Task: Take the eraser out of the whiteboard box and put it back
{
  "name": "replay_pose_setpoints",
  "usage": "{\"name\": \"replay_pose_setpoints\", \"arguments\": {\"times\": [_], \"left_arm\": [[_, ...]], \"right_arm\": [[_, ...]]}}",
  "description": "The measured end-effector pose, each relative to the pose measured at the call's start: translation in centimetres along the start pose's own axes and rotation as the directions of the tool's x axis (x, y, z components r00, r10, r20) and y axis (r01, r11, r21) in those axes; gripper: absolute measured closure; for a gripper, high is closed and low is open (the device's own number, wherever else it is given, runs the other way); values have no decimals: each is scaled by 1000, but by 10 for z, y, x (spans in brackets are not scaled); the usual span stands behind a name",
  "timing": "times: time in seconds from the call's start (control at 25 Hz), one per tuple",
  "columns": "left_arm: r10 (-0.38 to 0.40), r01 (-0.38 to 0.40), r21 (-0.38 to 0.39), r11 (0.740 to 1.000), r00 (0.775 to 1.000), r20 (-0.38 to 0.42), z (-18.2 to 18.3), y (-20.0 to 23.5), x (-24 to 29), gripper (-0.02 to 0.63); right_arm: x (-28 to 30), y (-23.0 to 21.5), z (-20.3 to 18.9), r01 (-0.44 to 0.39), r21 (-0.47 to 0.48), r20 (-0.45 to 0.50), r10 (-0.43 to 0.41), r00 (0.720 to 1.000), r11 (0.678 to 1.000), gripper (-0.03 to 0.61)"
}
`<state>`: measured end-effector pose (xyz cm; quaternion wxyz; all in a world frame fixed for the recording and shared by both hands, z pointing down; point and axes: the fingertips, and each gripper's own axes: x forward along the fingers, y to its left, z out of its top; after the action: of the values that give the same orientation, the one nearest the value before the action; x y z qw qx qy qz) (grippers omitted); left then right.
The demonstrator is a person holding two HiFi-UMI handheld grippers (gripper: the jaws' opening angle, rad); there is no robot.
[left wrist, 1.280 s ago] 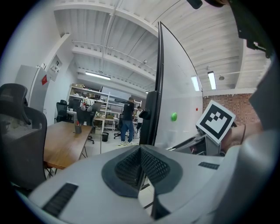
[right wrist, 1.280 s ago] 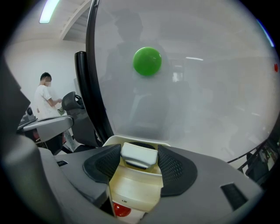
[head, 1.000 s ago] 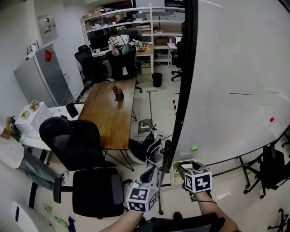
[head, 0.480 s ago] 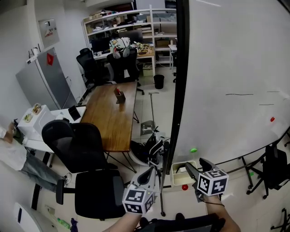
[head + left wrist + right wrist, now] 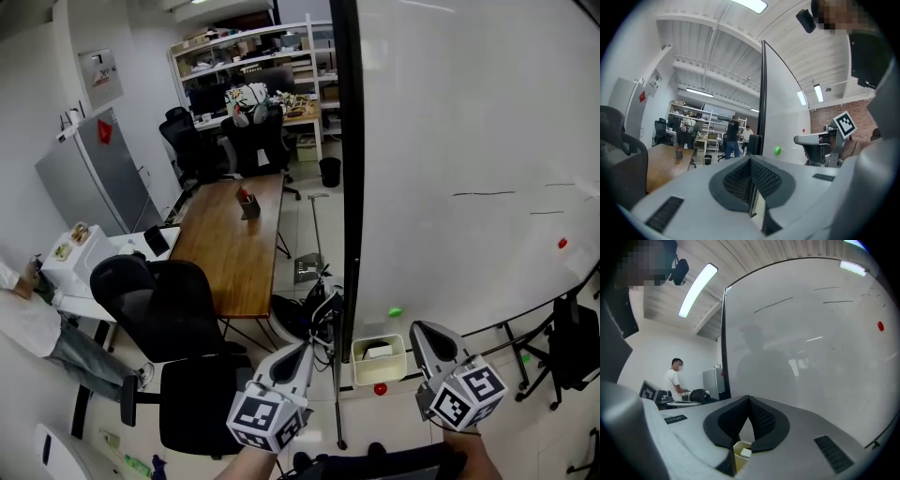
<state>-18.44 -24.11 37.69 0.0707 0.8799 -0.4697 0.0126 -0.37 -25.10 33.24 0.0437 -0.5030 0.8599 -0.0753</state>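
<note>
A cream whiteboard box hangs at the foot of the whiteboard, and the white eraser lies inside it. My right gripper hovers just right of the box, level and apart from it. Its jaws have just been closing and now meet with nothing between them. In the right gripper view, the box and eraser show below the closed tips. My left gripper floats left of the box, tips together and empty.
The whiteboard's black frame post stands between the grippers. A green magnet and a red magnet stick to the board. A red item lies on the floor. Office chairs and a wooden table stand at left.
Both grippers have risen, the right one more, lifting away from the box. The right jaws went from open to shut, empty. The eraser stays in the box.
</note>
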Motion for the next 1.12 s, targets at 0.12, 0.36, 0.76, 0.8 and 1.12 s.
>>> {"name": "replay_pose_setpoints", "arguments": {"times": [0.12, 0.36, 0.76, 0.8, 1.12], "left_arm": [[-9, 9, 5, 1000, 1000, 7, 7, -8, -3, 591], [-1, 1, 11, 1000, 1000, -13, 9, -19, 0, 591], [77, -77, 17, 997, 996, -39, 2, -81, 29, 591], [93, -93, 13, 996, 995, -37, 1, -92, 36, 591], [161, -160, 38, 986, 987, -18, -7, -158, 58, 591]], "right_arm": [[-4, 1, 10, -9, -1, 19, 9, 1000, 1000, 569], [-10, -3, 18, -21, -8, 22, 21, 1000, 1000, 569], [-40, -56, 29, -113, -15, 15, 113, 993, 993, 569], [-46, -67, 30, -130, -14, 13, 130, 991, 991, 569], [-71, -120, 32, -226, 34, 40, 224, 974, 974, 569]]}}
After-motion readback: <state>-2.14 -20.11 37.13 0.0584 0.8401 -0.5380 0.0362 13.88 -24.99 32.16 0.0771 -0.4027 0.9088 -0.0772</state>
